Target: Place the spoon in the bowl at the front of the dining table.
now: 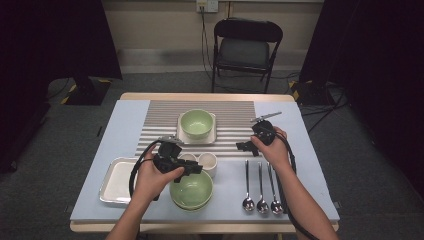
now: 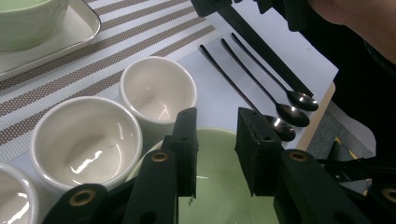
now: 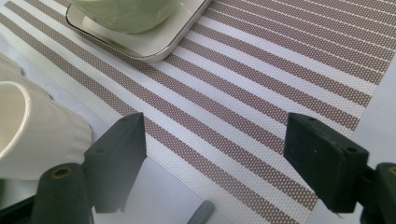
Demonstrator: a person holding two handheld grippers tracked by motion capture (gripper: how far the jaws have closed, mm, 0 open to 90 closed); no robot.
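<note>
Hidden: nearest white cup (image 2: 11, 196) cut off at the left gripper view's edge; stacking under the near green bowl (image 1: 191, 189) hard to make out
Bowl: pale green, glossy – directly under the left gripper (image 2: 215, 144); jaws partly apart, clamping nothing
Right gripper (image 3: 215, 163): jaws wide apart over the striped mat (image 3: 261, 84) – nothing between
Count: three spoons (image 1: 261, 186); three white cups; two green bowl spots; two trays

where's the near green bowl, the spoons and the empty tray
near green bowl (image 1: 192, 192), high view, inner wall
spoons (image 1: 261, 204), high view, middle spoon's bowl
empty tray (image 1: 117, 181), high view, bare floor
</note>
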